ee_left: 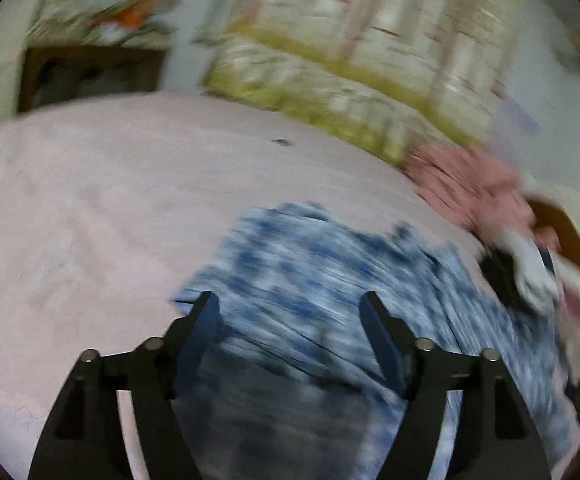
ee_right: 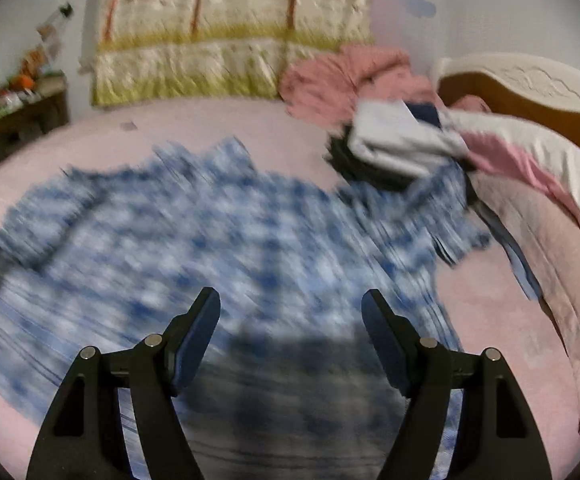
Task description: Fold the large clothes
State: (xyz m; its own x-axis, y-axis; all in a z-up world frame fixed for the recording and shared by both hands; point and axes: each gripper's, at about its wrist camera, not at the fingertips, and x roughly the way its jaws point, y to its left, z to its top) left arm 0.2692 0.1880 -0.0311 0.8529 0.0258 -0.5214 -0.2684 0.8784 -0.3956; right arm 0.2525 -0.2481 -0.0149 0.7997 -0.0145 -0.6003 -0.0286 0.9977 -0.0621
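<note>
The blue-and-white checked shirt [ee_right: 218, 232] lies spread on the pink bed [ee_right: 498, 320], near its headboard-side corner. It should handle light and limp, so take hold at a hem corner. Your left claw [ee_left: 290, 306] and right claw [ee_right: 291, 304] gape wide, empty.

I count one blue-and-white checked cotton shirt [ee_right: 218, 240] spread on one pale pink bedsheet [ee_right: 490, 320]. One cream quilt with yellow-green bands [ee_right: 194, 64] leans at the wall. One crumpled salmon-pink fabric heap [ee_right: 350, 76] lies beside one pile of folded white and dark clothes [ee_right: 390, 144]. One cream-and-brown carved wooden headboard [ee_right: 530, 84] shows. I hold two black two-finger grippers, mine left [ee_left: 289, 316] and right [ee_right: 290, 312], four fingers in all.
</note>
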